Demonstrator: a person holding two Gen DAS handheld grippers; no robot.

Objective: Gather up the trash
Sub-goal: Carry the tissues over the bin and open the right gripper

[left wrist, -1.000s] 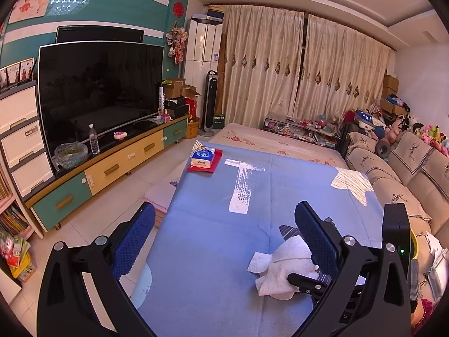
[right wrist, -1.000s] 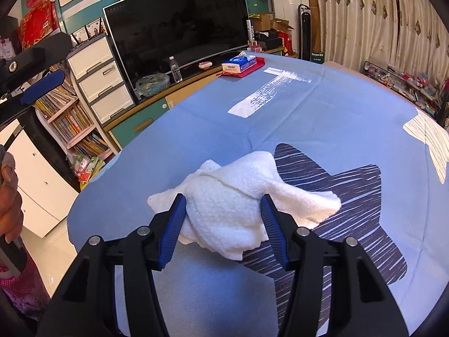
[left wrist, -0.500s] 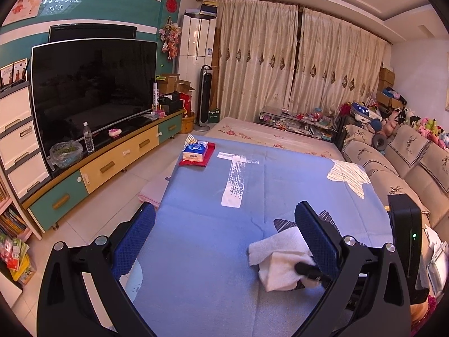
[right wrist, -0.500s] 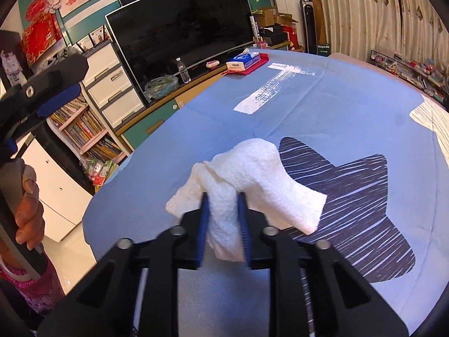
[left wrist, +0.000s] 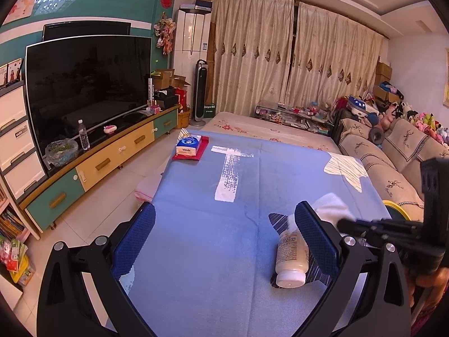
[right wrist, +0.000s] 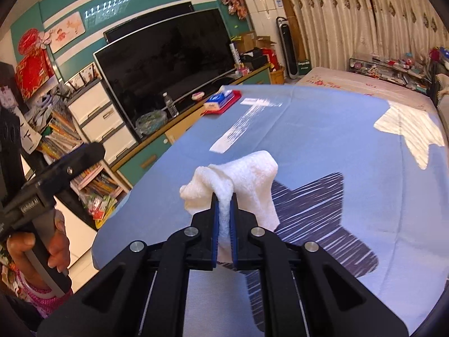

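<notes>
Above the blue table [right wrist: 322, 146], the right gripper [right wrist: 223, 219] has its jaws clamped on a crumpled white paper towel [right wrist: 244, 179], held clear of the table. On the table lies a white bottle [left wrist: 290, 255], beside the left gripper [left wrist: 224, 241], whose jaws stand wide apart.

Blue tabletop [left wrist: 202, 238] mostly open; obstacles: bottle [left wrist: 290, 255] near rt, tissue pack [left wrist: 188, 146] far-left corner.

Tabletop and what sits on it
A bottle [left wrist: 290, 255] lies on the tabletop [left wrist: 202, 241] near its front; a tissue pack [left wrist: 188, 145] sits at the far left corner, with the TV [left wrist: 84, 90] beyond at left.
</notes>
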